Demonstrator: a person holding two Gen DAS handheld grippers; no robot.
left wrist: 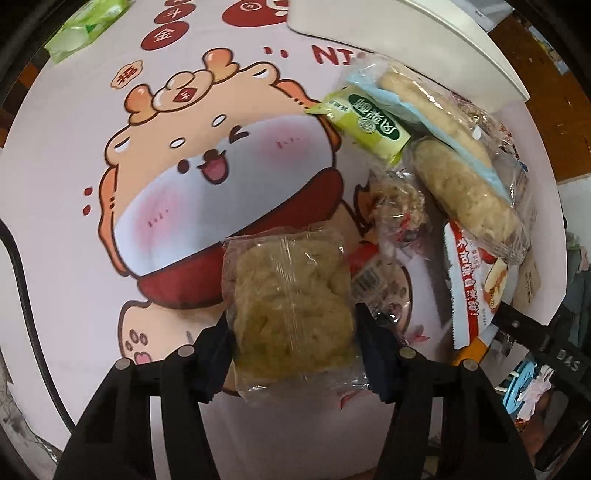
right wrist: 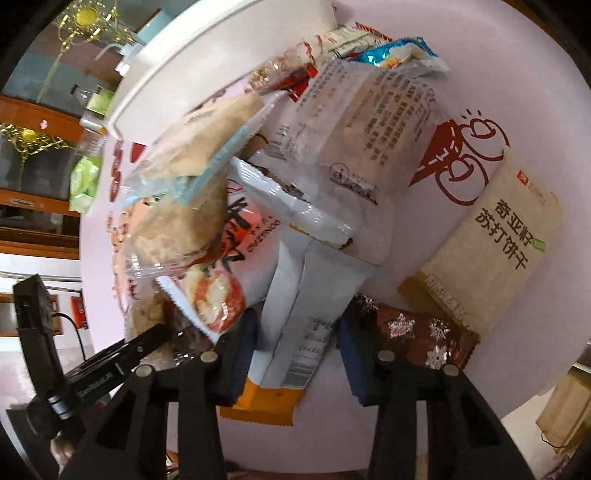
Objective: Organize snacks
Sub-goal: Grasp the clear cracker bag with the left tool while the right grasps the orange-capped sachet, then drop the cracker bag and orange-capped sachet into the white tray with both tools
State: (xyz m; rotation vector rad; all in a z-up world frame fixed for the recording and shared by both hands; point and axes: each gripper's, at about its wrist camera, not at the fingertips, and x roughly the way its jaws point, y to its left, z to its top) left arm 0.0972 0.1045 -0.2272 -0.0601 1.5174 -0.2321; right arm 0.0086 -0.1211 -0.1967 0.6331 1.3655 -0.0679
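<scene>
Clear plastic wraps the yellowish puffed cake that I see between the two black fingers of my left claw; the pads press against both sides of the packet, so the claw is closed on it, about half open in width. The packet lies on the tabletop, which is covered by a pink cloth printed with a cartoon animal. Up and to the right of it lies a heap of snacks: a green wrapped sweet, two pale round rice cakes in a clear bag with blue trim, a small crumpled clear packet and a white and red serrated packet. A white tray stands beyond the heap, and a green pack lies far off at the top left. In the right wrist view my right claw stands narrowly open around a white packet with an orange end; whether its pads actually press on the packet I cannot tell. Just beside the right finger lies a brown wrapper with silver snowflakes, touching a beige cracker packet. A clear packet with printed text lies above these.
</scene>
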